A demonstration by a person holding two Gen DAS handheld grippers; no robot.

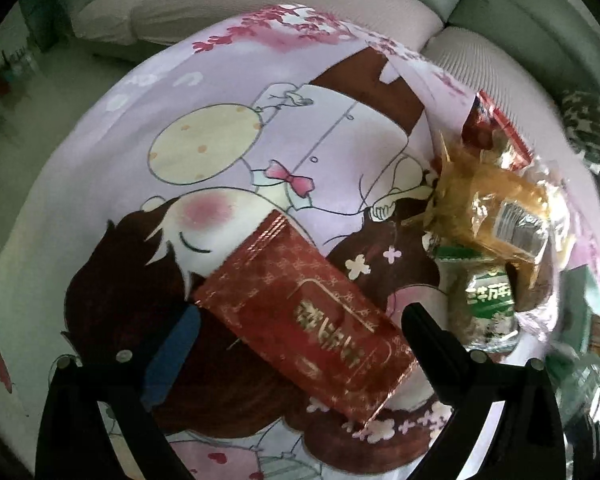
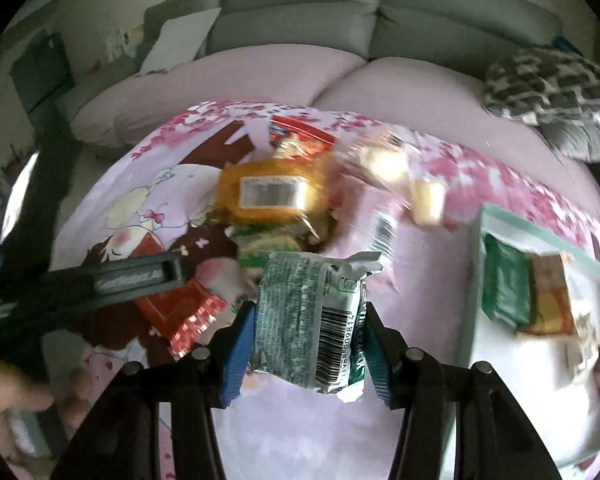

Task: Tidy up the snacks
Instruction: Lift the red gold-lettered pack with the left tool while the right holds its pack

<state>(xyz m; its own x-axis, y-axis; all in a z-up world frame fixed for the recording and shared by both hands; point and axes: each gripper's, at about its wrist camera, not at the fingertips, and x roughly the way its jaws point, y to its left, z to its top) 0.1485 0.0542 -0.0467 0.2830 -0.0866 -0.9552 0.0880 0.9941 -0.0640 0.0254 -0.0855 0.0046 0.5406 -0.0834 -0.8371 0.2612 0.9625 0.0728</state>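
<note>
My left gripper (image 1: 296, 320) is open over a red snack packet (image 1: 300, 316) with gold print, which lies flat on the cartoon-print cloth between the two fingers. My right gripper (image 2: 308, 328) is shut on a green and silver snack packet (image 2: 312, 320) with a barcode, held above the cloth. The left gripper (image 2: 140, 276) and the red packet (image 2: 180, 312) also show in the right wrist view.
A pile of snacks lies on the cloth: a yellow pack (image 1: 496, 208), a green pack (image 1: 484, 300), a red bag (image 1: 496, 128). A white box (image 2: 476, 280) holding green and orange packets sits at the right. A grey sofa (image 2: 300, 20) is behind.
</note>
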